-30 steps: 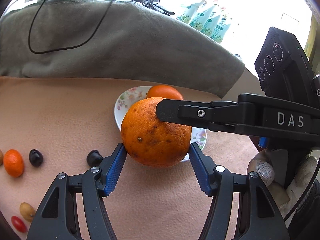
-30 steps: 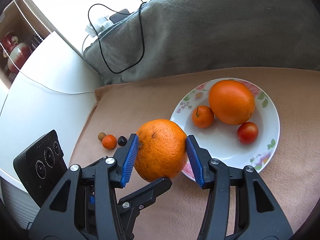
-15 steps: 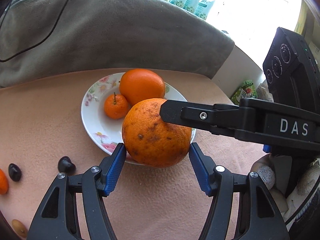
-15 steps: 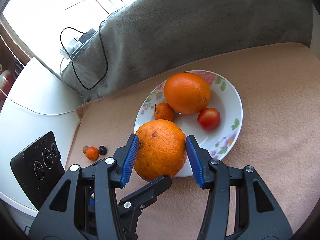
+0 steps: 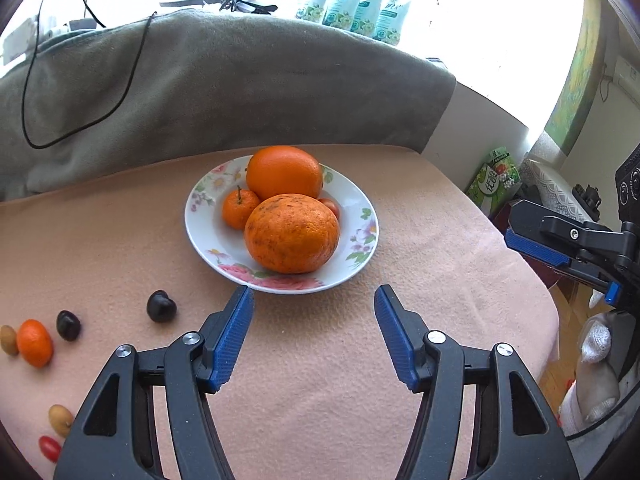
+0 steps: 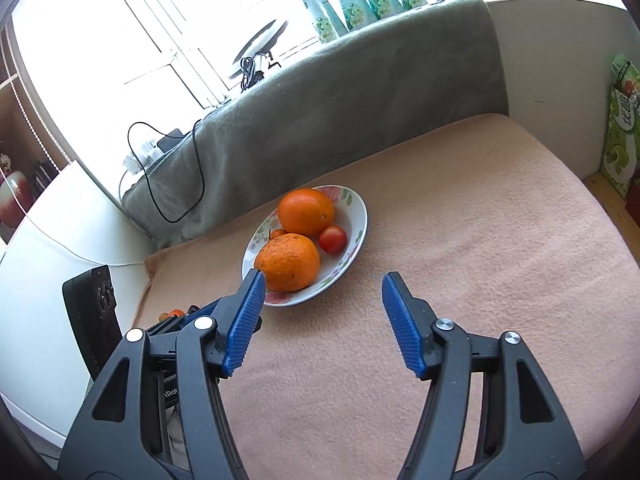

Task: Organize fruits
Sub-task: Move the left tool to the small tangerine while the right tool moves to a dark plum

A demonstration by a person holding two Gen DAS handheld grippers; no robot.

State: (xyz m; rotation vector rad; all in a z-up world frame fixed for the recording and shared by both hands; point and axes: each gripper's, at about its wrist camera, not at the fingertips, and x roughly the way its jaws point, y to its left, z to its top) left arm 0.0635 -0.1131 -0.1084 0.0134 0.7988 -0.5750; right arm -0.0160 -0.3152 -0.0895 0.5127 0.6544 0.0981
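Now the plate [image 5: 362, 264] at centre carries the speckled orange [image 5: 292, 233], placed at its near side beside three other fruits. Next move: collect the dark cherry [image 5: 161, 306] (near left, on the blanket). Left tongs [image 5: 314, 334] and right tongs [image 6: 323, 322] stand spread wide, holding nothing.

The left wrist view looks along its open fingers [image 5: 312, 334] from the blanket's [image 5: 120, 240] near edge toward the grey backrest, close to the plate [image 5: 200, 216]; the right wrist view looks from farther back, angled leftward; both share the plate [image 6: 358, 216] and backrest
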